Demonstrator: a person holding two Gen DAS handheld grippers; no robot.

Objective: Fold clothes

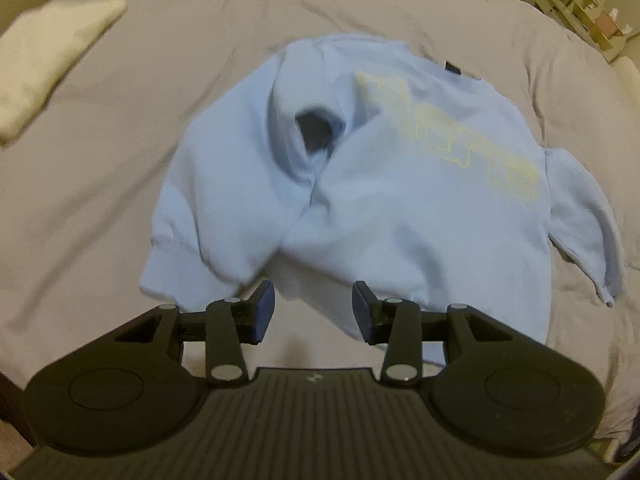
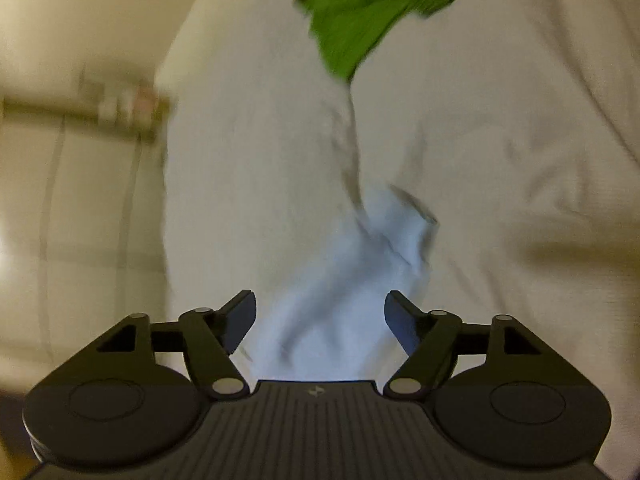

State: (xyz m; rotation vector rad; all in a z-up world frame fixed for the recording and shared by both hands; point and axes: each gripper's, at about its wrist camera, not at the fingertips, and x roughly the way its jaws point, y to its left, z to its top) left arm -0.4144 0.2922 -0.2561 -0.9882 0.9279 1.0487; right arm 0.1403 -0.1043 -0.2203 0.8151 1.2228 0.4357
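A light blue sweatshirt (image 1: pixel 360 184) with yellow lettering lies crumpled on the grey bedsheet (image 1: pixel 120 160). One sleeve is folded over its middle and another hangs off to the right. My left gripper (image 1: pixel 313 312) is open just in front of the hem, with nothing between its fingers. In the right wrist view a light blue sleeve (image 2: pixel 360 272) runs across the sheet, blurred. My right gripper (image 2: pixel 320 322) is open above its near end, fingers either side of the cloth without pinching it.
A folded cream garment (image 1: pixel 44 68) lies at the far left of the bed. A green garment (image 2: pixel 360 12) lies at the far end in the right wrist view. A shelf unit (image 1: pixel 592 12) stands beyond the bed's right corner. A pale wall and a ledge (image 2: pixel 80 112) are on the left.
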